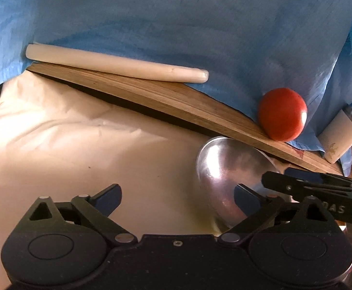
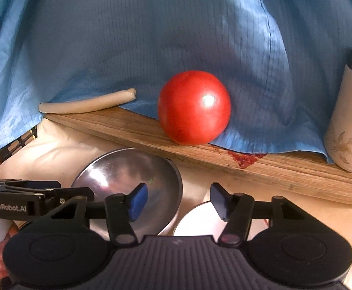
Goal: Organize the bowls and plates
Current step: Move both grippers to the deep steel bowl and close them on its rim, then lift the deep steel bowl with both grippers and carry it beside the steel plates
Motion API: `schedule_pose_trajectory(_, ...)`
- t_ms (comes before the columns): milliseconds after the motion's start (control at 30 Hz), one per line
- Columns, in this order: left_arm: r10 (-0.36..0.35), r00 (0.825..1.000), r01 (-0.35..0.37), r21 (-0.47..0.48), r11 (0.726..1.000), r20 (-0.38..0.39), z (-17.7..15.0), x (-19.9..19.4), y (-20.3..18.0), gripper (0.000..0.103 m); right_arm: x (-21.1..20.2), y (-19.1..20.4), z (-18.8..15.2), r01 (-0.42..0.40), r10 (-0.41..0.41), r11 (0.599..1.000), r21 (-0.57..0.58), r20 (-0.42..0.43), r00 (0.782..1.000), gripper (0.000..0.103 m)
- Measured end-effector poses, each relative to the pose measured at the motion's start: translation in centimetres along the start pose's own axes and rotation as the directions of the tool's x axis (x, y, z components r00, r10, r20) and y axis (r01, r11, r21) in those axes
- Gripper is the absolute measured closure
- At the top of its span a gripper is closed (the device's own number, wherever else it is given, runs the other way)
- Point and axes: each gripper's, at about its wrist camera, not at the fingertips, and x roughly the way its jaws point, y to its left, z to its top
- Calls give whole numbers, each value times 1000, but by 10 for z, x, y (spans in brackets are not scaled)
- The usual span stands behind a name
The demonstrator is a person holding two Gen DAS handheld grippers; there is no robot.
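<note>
A shiny metal bowl [image 1: 226, 176] sits on the cream cloth at the lower right of the left wrist view; it also shows in the right wrist view [image 2: 117, 171]. My left gripper [image 1: 179, 195] is open, its right finger against the bowl's near side. My right gripper [image 2: 179, 199] is open, its left fingertip [image 2: 139, 199] over the bowl's inside, its right one above a white plate or bowl [image 2: 200, 222] beside the metal bowl. The right gripper also shows in the left wrist view [image 1: 272, 181] over the bowl's right rim.
A wooden board [image 2: 224, 159] runs across behind the bowl, with a red tomato [image 2: 194, 107], a pale rolled stick [image 2: 88, 104] and a cream cup [image 2: 347, 130] on it. Blue cloth [image 2: 151, 36] hangs behind. The tomato [image 1: 282, 113] and the stick [image 1: 117, 62] show in the left wrist view.
</note>
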Motion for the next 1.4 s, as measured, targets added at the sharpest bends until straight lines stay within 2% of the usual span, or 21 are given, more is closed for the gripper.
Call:
schedule_pose_trajectory(167,-32,999,32,-20,999,0,0,1,1,27,6,2,1,-17,17,1000,13,-10,1000,62)
schedule_pose_trajectory(300,-55,998,55,-37,998,5,-1,-1,3,51,12,5,0,-28,28,1000,13,-26,999,75)
schedule_pose_trajectory(333,-62,998,62,-40,997,5,-1,-1,3,57,13,7,0,-33,33,999,16,-30,999,75)
schedule_pose_trajectory(600,-126,992,127,-41,991,9,-3,-1,3,81,15,9,-2,-10,10,1000,16,-38,999,83)
schedule_pose_trajectory(1067,-117,993,118,-93,989,19,-7,-17,21,84,12,20,-3,-50,51,999,15,-72,996,89)
schedule_pose_trajectory(1400,-77,992,87,-111,990,97,-4,-48,34,86,-2,38,3,-97,98,995,21,-29,995,91)
